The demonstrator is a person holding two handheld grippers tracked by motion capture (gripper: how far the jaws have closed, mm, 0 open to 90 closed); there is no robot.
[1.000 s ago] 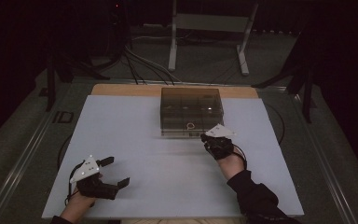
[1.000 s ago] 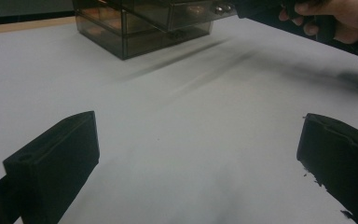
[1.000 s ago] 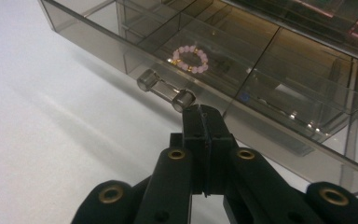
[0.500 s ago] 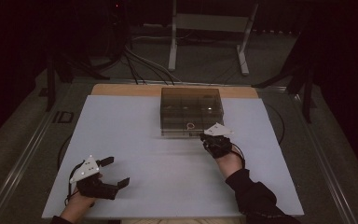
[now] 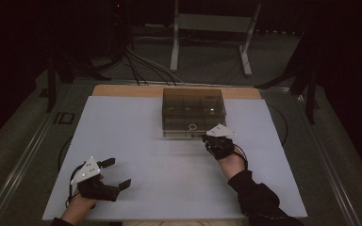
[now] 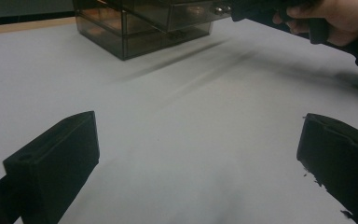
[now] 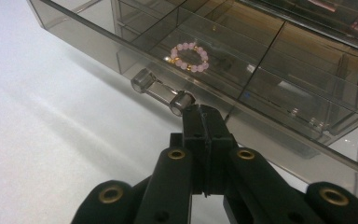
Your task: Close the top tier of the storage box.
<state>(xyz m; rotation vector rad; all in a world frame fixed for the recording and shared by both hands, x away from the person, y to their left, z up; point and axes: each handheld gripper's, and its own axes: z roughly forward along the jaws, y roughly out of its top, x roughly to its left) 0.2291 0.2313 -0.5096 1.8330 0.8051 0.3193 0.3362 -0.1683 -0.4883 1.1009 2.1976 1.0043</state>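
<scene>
Entry, smoked acrylic drawer box [image 5: 193,112], on white bench [image 5: 122,141], far centre. High view: right tongs [image 5: 206,137] lay at the box's near front edge, at the lower drawer's front; left tongs [image 5: 114,173] rested near the bench's near left corner, well apart from the box, jaws spread wide and holding nothing. A pale ring-shaped item showed through the box's near front. Left gripper view: the two black jaws stood far apart over bare bench; the box [image 6: 144,23] sat ahead at upper left, and the right hand [image 6: 335,21] with its gripper reached to the drawer front at the top. Right gripper view: right tongs [image 7: 204,116] were clenched tight, pads meeting with nothing between them, tips just beside, perhaps touching, the right end of the clear bar handle [image 7: 161,91] on the open drawer [image 7: 121,46]; a pink bead bracelet [image 7: 189,57] lay in a front compartment just behind that handle. Judgement: step in hand was working the drawer by its handle, whether pushing it shut or drawing it out could not be told. Next move called for a steady, straight travel along the drawer's slide, tips kept on the handle so they would not slip off its rounded end.
</scene>
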